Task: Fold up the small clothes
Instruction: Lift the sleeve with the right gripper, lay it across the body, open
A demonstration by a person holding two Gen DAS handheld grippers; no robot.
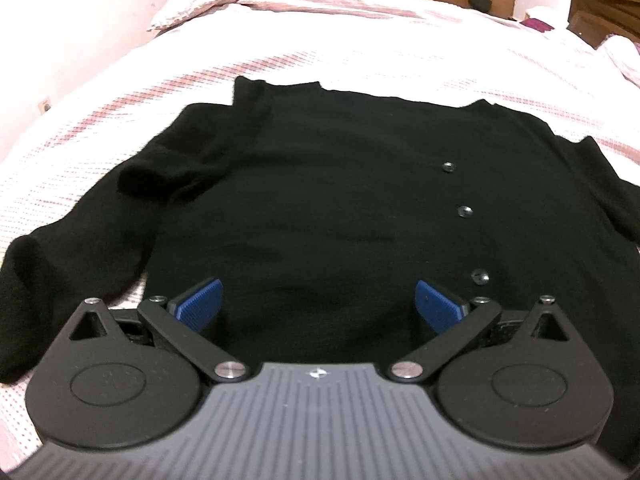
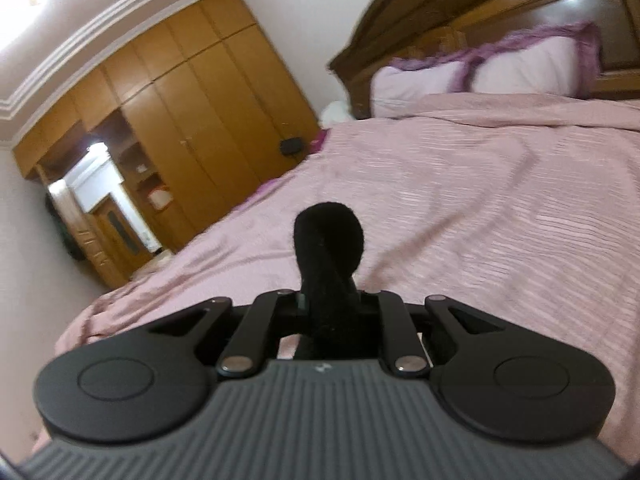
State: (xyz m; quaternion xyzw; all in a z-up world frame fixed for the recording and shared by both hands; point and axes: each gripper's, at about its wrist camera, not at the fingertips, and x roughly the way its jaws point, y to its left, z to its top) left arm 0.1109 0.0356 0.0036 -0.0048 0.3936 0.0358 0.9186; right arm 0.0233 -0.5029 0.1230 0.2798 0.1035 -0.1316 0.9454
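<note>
Black cardigan [image 1: 320, 184], buttoned, lying flat on pink-patterned bedspread [image 1: 360, 52], one sleeve end [image 2: 328, 240] pinched in the closed right gripper [image 2: 330, 304] above the bed; left gripper [image 1: 318, 300] spread wide over the garment's near edge, blue pads [image 1: 200, 304] gripping nothing; wooden wardrobe [image 2: 192, 120] beyond.

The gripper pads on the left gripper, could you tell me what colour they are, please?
Blue, with a ribbed texture; the pads show best in the left wrist view.
</note>
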